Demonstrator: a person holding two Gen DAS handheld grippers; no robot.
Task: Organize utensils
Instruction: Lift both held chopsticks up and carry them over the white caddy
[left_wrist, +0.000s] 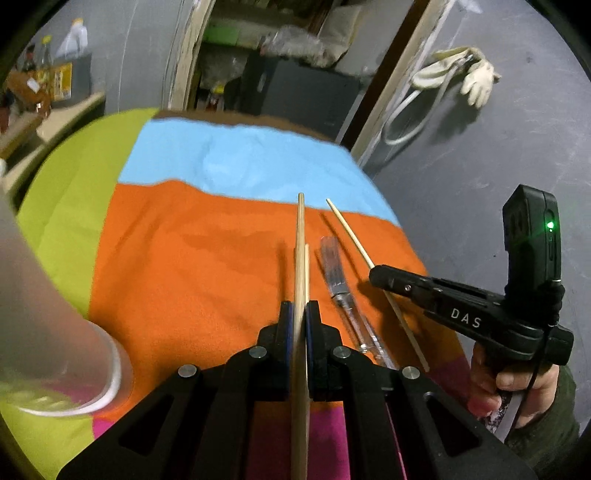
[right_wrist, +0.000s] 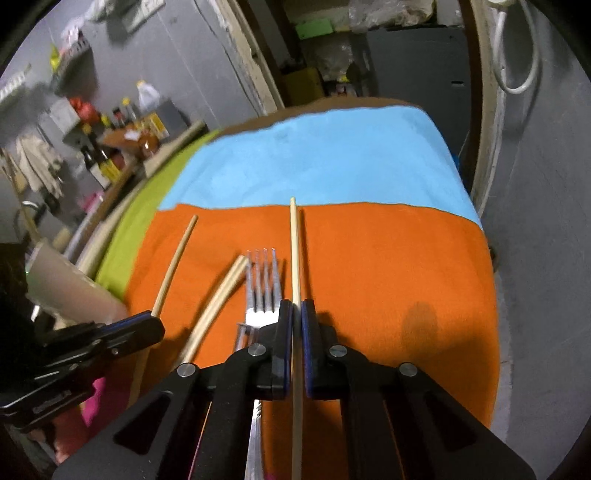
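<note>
1. Gripping a thick wooden chopstick (left_wrist: 301, 258), the left tongs (left_wrist: 301, 314) are clamped shut on it, and the stick juts far ahead of the tips, clear of the surface (left_wrist: 184, 258). That long overhang could let it pivot or slide out of the pads if the hand swings.
2. Just left of the left tongs stands a frosted cup (left_wrist: 66, 350), close and blurred; a sideways sweep could knock it over.
3. Between the two pairs of tongs lie a fork (right_wrist: 260, 284) and another pair of chopsticks (right_wrist: 221, 295), loose on the orange cloth; a low pass could scatter them.
4. The right tongs (right_wrist: 296, 314) are closed on a thin pale stick (right_wrist: 293, 251), pinched at one narrow spot, so it could twist or slip.
5. Both sticks point forward, near each other, and could cross if both hands move to the cup together.
6. Readable writing: "DAS" on the right tongs' body, nothing else legible.
</note>
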